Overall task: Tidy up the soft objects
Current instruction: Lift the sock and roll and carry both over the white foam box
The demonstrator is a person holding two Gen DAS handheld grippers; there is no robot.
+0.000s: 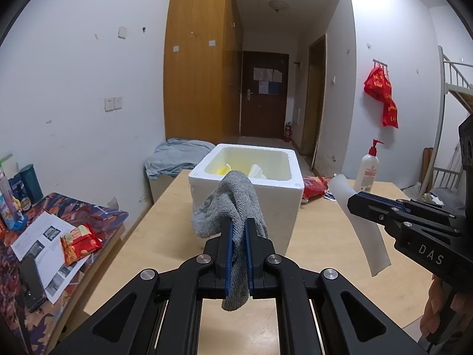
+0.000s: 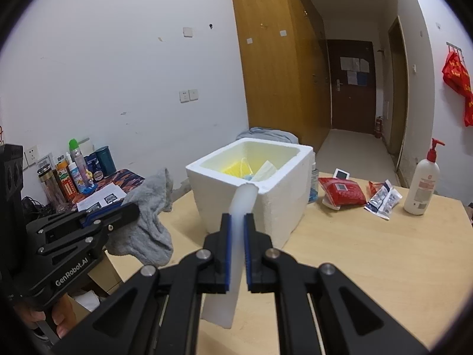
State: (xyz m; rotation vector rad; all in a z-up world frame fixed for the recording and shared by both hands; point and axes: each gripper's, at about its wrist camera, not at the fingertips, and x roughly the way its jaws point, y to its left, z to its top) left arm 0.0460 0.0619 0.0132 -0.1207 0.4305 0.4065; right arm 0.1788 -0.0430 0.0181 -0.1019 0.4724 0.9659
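Note:
My left gripper (image 1: 238, 224) is shut on a grey knitted sock (image 1: 229, 204), which droops over and below the fingers, just short of a white foam box (image 1: 283, 204) on the wooden table. From the right wrist view that same gripper (image 2: 130, 207) and sock (image 2: 149, 222) hang left of the box (image 2: 266, 210). My right gripper (image 2: 236, 219) is shut on a white floppy foam strip (image 2: 236, 236), whose far end reaches the box's near rim. In the left wrist view the right gripper (image 1: 353, 202) and strip (image 1: 363, 230) are at the right. Yellow and white soft items (image 2: 248, 167) lie inside the box.
A red snack packet (image 2: 341, 195), a small sachet (image 2: 382, 199) and a white pump bottle (image 2: 421, 183) stand on the table right of the box. A side table (image 1: 38, 281) with papers, a red packet (image 1: 79, 242) and bottles (image 2: 74, 171) is on the left. Blue cloth (image 1: 177, 156) lies behind.

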